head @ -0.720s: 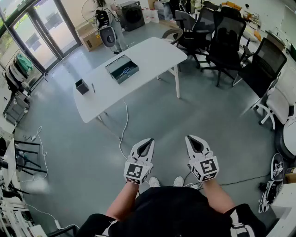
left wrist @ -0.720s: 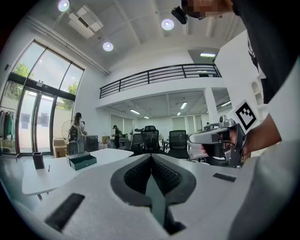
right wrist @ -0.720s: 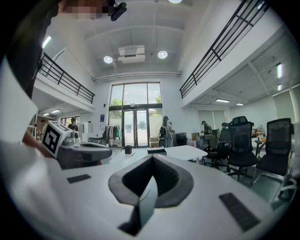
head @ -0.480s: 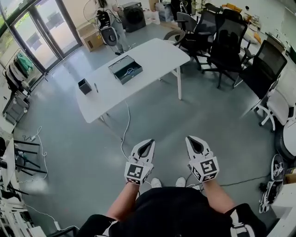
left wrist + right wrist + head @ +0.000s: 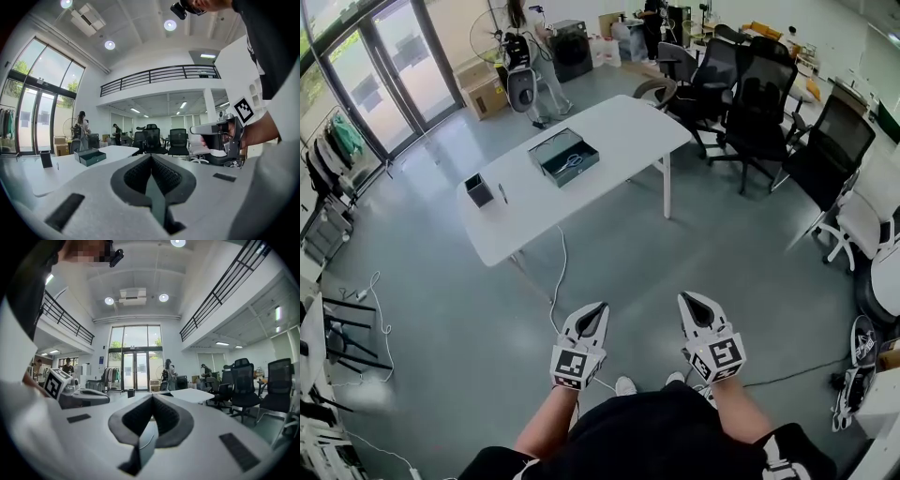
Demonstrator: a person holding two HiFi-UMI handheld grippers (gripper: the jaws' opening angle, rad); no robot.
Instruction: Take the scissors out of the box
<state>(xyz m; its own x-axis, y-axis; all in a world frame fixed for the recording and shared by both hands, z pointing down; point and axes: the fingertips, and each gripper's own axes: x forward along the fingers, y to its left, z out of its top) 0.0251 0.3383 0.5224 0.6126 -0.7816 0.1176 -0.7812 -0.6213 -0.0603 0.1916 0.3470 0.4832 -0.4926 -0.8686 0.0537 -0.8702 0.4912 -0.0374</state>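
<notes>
One white table (image 5: 619, 122) stands across the grey floor in the head view, well apart from both grippers. At its left end sits a small black cup (image 5: 478, 189), with a pen (image 5: 502, 193) lying just beside it. Further right, near the middle of the tabletop, is the dark box (image 5: 581, 173), open at the top, and the scissors (image 5: 573, 160) lie inside it, untouched. A cable (image 5: 558, 272) hangs from the table's near edge and trails over the floor. Right of the table stands a cluster of black office chairs (image 5: 759, 84).

Nearer the person, low in the picture, the left gripper (image 5: 601, 306) is held out above the floor. Its own view shows the two jaws pressed tip to tip with nothing between them, and the box sits far off to the left on the table. Just to its right, the right gripper (image 5: 685, 297) is held at about the same height, pointing the same way. Its jaws are likewise closed together and hold nothing.
</notes>
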